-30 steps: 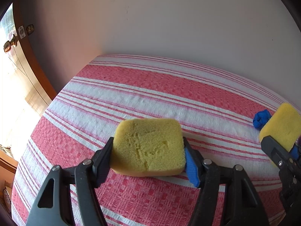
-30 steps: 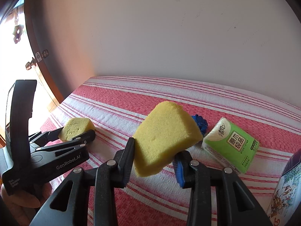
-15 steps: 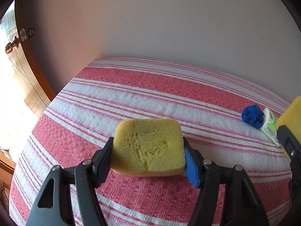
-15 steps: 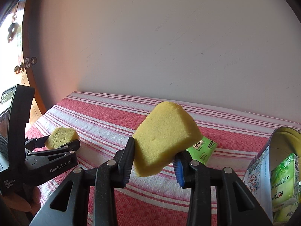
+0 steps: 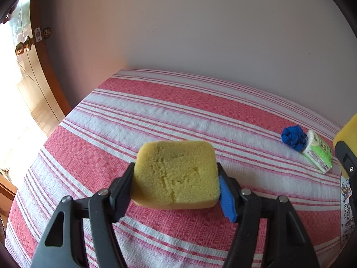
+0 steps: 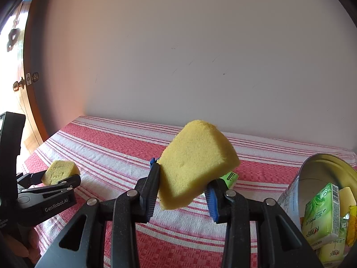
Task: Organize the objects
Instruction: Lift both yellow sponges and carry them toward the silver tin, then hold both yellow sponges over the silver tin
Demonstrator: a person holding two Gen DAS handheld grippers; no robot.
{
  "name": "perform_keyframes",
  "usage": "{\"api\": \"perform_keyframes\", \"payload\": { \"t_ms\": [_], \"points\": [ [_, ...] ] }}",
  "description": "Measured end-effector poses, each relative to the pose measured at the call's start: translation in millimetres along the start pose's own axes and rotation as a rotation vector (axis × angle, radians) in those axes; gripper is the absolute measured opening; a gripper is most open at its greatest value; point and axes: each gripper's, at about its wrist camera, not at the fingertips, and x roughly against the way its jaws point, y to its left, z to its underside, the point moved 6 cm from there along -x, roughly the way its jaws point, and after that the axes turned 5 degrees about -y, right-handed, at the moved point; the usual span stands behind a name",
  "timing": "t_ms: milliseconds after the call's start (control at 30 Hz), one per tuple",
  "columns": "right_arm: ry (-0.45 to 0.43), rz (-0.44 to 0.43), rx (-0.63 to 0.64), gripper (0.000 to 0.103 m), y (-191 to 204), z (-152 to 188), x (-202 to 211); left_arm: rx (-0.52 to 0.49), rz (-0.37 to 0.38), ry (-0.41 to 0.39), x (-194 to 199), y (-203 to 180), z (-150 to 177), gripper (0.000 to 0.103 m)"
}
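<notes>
Sponges fill both our grippers: left gripper (image 5: 176, 189) clamps one sponge (image 5: 176, 174) above the cloth (image 5: 156, 116), right gripper (image 6: 181, 187) pinches another (image 6: 196, 163) edgewise, probably heading for the tin (image 6: 312, 178).

A red-and-white striped cloth (image 5: 178, 116) covers the desk, which stands against a plain pale wall (image 5: 200, 33). At nine to ten o'clock in both views stands a brown wooden door (image 5: 48, 71) with a brass knob (image 5: 23, 47), sunlit on its far side.
</notes>
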Motion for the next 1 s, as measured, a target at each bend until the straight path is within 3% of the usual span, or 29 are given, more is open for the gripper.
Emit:
{"api": "perform_keyframes", "payload": {
  "t_ms": [633, 1000],
  "points": [
    [-0.056, 0.01, -0.054, 0.04, -24, -12, 30, -0.019, -0.043, -0.065, 12, 1, -5, 0.067],
    [-0.102, 0.089, -0.08, 0.04, -57, -18, 60, -0.053, 0.061, -0.21, 54, -38, -5, 0.067]
  ]
}}
